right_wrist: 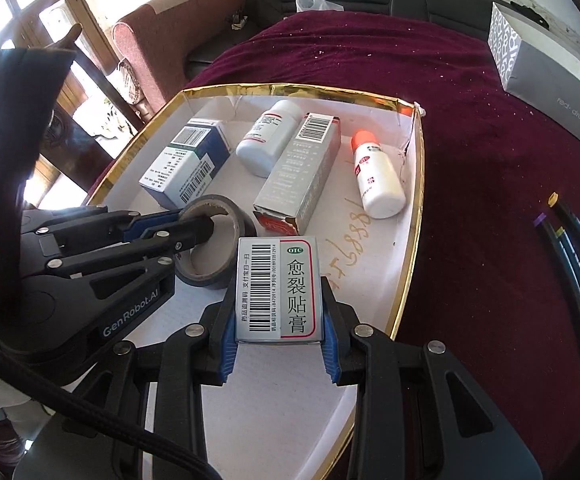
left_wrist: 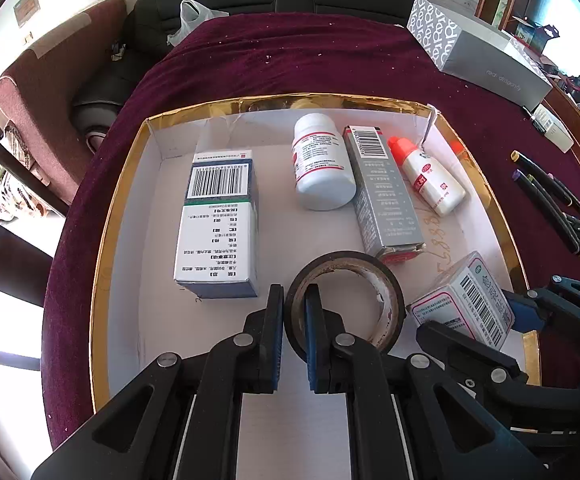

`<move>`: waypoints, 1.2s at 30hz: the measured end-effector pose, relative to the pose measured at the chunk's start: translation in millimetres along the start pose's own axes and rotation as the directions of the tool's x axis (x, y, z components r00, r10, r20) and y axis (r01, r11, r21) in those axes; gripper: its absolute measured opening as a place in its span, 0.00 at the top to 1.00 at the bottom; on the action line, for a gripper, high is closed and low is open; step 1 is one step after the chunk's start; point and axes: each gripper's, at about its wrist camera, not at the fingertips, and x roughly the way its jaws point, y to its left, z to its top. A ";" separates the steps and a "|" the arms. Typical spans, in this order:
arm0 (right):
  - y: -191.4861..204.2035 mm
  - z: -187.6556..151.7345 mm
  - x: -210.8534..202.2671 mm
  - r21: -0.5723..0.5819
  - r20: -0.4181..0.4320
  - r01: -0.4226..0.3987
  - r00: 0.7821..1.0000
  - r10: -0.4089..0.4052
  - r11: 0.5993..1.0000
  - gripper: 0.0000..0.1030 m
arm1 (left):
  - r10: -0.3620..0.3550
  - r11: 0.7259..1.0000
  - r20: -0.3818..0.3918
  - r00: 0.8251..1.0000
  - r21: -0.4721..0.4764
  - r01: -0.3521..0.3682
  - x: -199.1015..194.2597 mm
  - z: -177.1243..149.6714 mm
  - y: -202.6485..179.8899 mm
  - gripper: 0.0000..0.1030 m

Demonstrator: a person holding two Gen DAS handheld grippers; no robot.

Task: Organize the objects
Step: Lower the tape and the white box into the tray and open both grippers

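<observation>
left wrist view: left gripper [left_wrist: 294, 304] fingers pinch the wall of the black tape roll [left_wrist: 344, 300], low in the gold-rimmed tray [left_wrist: 102, 240], near the blue-and-white carton [left_wrist: 218, 216]; a thin grip, so the roll could twist loose.

right wrist view: right gripper [right_wrist: 280, 312] fingers clamp the plaster box [right_wrist: 278, 288], marked "otc", over the tray's near end; its glossy sides could slip. the left gripper reads "genrobot.ai".

The near edge of the gold-rimmed tray [left_wrist: 102, 240] is covered by the left gripper [left_wrist: 294, 308]. Beside the tray, the pens [left_wrist: 550, 192] are cut off by the frame edge. Inside the tray, small print on the blue-and-white box [left_wrist: 218, 216] is too fine to be read. The underside of the small silver box [right_wrist: 278, 288], above the tray floor, is hidden by the right gripper [right_wrist: 280, 316]. The handwritten figures [right_wrist: 354, 240] on the tray floor are partly covered.
</observation>
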 end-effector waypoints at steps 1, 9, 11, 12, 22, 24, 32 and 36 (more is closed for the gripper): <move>0.3 0.2 0.4 -0.003 0.000 0.005 1.000 -0.005 1.000 0.69 | 0.001 1.000 0.000 1.000 0.001 -0.001 0.0 0.1 -0.1 0.93; 2.9 2.9 5.8 -0.038 0.008 0.061 0.998 -0.061 0.997 0.69 | 0.026 1.000 0.001 1.000 0.009 -0.026 -1.1 -0.7 -1.9 0.93; 5.2 2.1 6.8 -0.050 0.010 0.075 0.997 -0.075 0.996 0.69 | 0.028 1.000 0.002 1.000 0.006 -0.028 -1.0 -0.2 -1.4 0.93; 4.3 3.3 8.2 -0.055 0.010 0.080 0.997 -0.079 0.995 0.69 | 0.029 1.000 0.003 1.000 0.005 -0.029 -1.5 -0.6 -1.1 0.93; 4.5 4.4 9.7 -0.062 0.009 0.088 0.996 -0.088 0.994 0.69 | 0.043 0.999 0.006 0.999 -0.002 -0.043 -3.2 -1.7 -1.3 0.92; 5.0 4.2 9.9 -0.062 0.010 0.091 0.996 -0.090 0.994 0.69 | 0.044 0.999 0.005 0.999 -0.009 -0.044 -2.9 -0.9 0.0 0.92; 4.3 2.9 4.6 -0.023 0.012 0.057 0.998 -0.057 0.998 0.65 | 0.064 0.997 0.034 0.997 -0.038 -0.063 -10.8 -2.9 6.0 0.75; 3.6 1.4 -5.9 -0.005 0.035 0.045 0.998 -0.045 0.999 0.58 | 0.067 0.997 0.060 0.996 -0.048 -0.064 -23.7 -5.1 7.3 0.72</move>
